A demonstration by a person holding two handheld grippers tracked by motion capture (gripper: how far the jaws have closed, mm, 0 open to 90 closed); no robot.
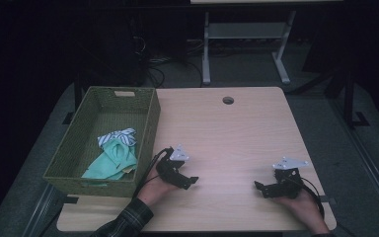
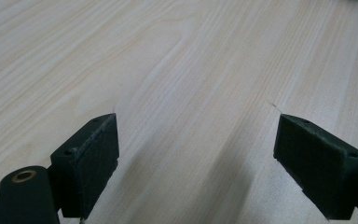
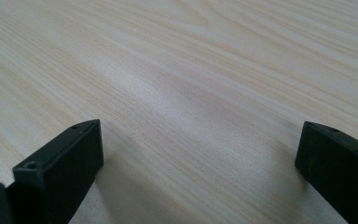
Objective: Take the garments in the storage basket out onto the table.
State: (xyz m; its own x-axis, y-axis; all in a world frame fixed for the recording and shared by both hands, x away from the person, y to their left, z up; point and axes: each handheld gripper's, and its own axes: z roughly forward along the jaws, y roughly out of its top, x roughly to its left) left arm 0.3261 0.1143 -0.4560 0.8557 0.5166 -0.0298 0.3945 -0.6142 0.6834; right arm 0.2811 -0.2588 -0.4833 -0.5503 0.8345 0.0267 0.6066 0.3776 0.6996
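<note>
High view: basket (image 1: 147,129) beside left gripper (image 1: 193,180).

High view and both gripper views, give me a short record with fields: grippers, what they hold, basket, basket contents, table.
left gripper: open, fingers wide apart, nothing between them, low over bare wood
right gripper: open, fingers wide apart, nothing between them, low over bare wood
basket: green woven, at the table's left edge
basket contents: mint green cloth, striped cloth lying behind it
table: light wood, round cable hole near the far edge
</note>
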